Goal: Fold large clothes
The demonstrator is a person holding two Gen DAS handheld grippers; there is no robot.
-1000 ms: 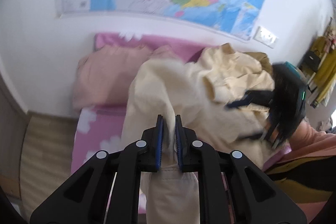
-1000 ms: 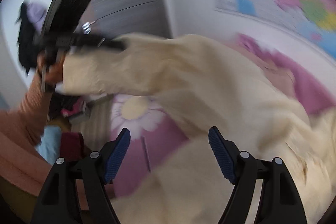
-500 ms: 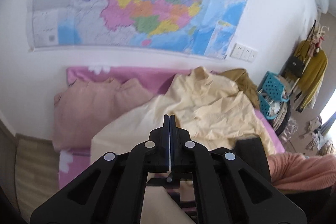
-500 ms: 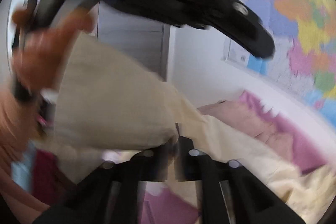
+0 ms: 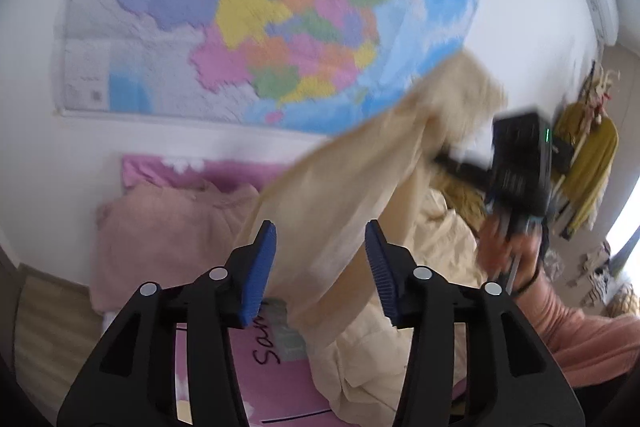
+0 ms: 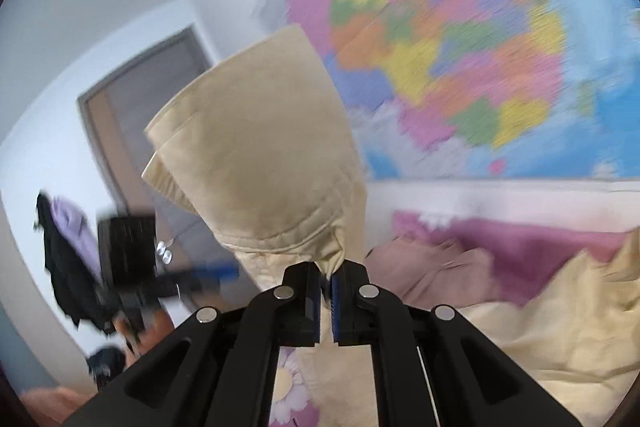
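Note:
A large cream garment [image 5: 352, 211] hangs in the air over the pink bed [image 5: 280, 383]. My right gripper [image 6: 326, 303] is shut on the garment's cuffed end [image 6: 260, 155], which stands up above its fingers; it also shows in the left wrist view [image 5: 516, 167], held high at the right. My left gripper [image 5: 320, 267] is open, its blue pads [image 5: 258, 267] either side of the hanging sleeve without touching it. The rest of the garment lies crumpled on the bed [image 6: 560, 323].
A pink garment [image 5: 168, 227] lies at the head of the bed by the white wall. A large coloured map [image 5: 280, 15] hangs above. Yellow clothes [image 5: 588, 163] hang at the far right. A door [image 6: 132, 131] stands at the left.
My left gripper has opened and let go of the sleeve. My right gripper, open a second ago, shut on the cuffed end and lifted it high to the right.

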